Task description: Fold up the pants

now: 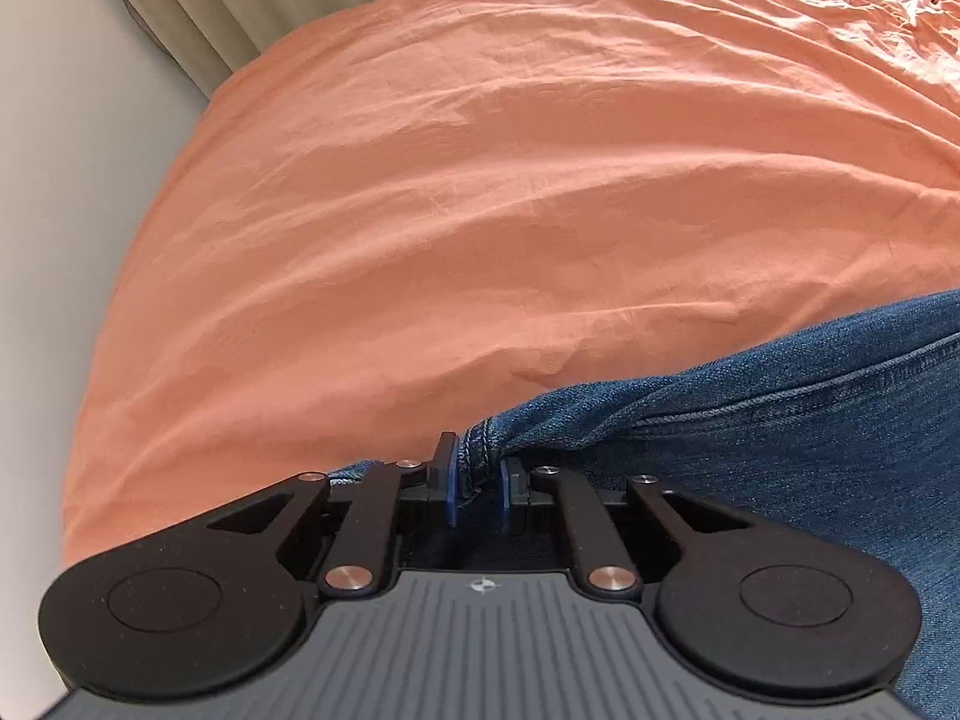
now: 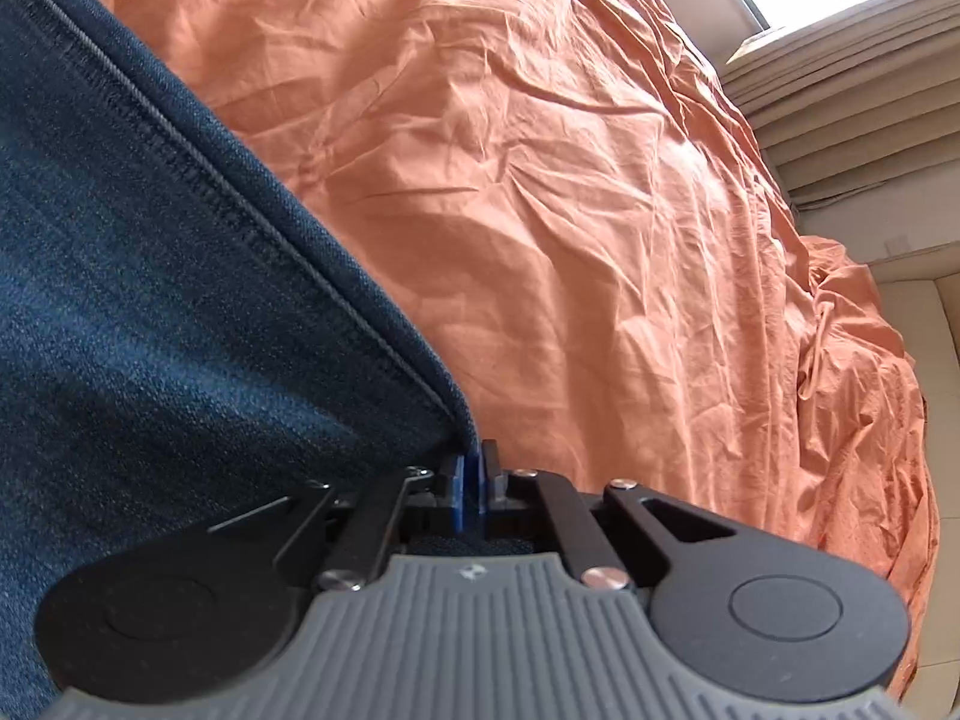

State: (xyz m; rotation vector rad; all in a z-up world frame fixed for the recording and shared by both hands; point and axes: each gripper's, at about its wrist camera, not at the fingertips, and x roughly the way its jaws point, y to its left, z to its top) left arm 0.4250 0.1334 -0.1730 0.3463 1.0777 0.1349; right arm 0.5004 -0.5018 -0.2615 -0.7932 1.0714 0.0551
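Here, left gripper (image 1: pixel 478 480): clamped on a bunched hem of the jeans (image 1: pixel 780 420), which spread to its right.
Right gripper (image 2: pixel 474 483): pinched on the jeans' seamed edge, denim to its left.
Orange sheet (image 1: pixel 480 180): ahead, beneath both.

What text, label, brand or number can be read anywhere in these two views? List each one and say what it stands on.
No readable text in either view.
Left gripper: a small round emblem on its grey ribbed body, no letters.
Right gripper: a similar mark, too blurred to read.
Jeans and orange sheet: no label or print showing.
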